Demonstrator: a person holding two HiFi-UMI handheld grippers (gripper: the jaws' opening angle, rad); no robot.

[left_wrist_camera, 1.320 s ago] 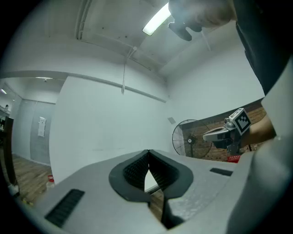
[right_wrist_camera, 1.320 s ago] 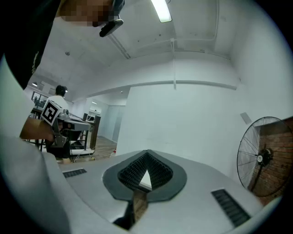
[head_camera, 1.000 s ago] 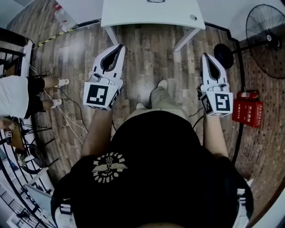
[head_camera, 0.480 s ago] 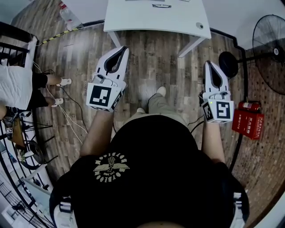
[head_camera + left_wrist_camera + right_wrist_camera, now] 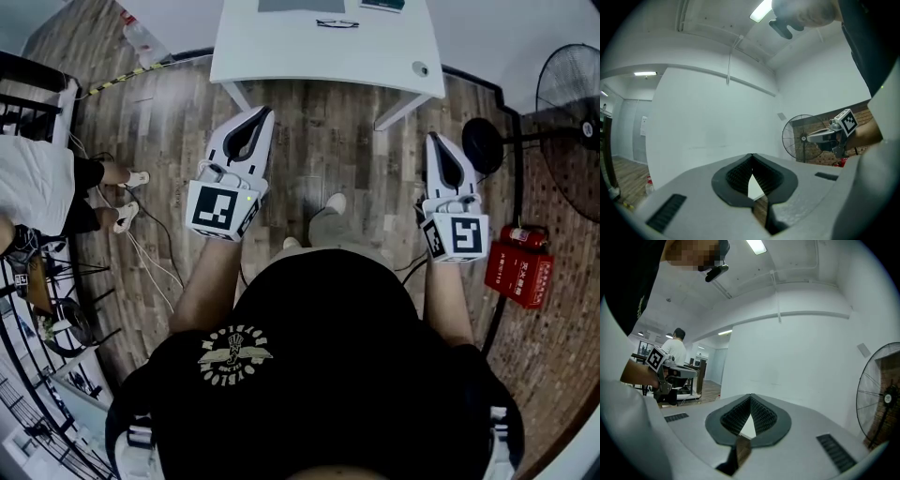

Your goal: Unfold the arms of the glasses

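A seated person [image 5: 37, 192] fills the nine o'clock edge of the head view, with cables [image 5: 141, 246] trailing over the wooden floor [image 5: 319, 141] beside them. The left hand-held gripper [image 5: 260, 113] hangs at eleven o'clock, its jaws pressed together on nothing. Bare floor lies open between both tools and the near edge of the white surface [image 5: 319, 58] at twelve o'clock. The surface's slanted legs [image 5: 234, 94] flank that gap. The glasses [image 5: 336, 23] lie on the surface near its far edge, well apart from both tools and too small to show how their arms sit. The right hand-held gripper [image 5: 434, 141], at one o'clock, is likewise closed and empty. A fan [image 5: 574, 112] stands at two o'clock and a red box [image 5: 518, 267] at three.

Only the head view shows the glasses and the surface. The left gripper view shows a white wall, the fan and the other tool at three o'clock. The right gripper view shows a further room at nine o'clock.

Count: two hand-held grippers, one pair of glasses, one surface, one fan, one red box.
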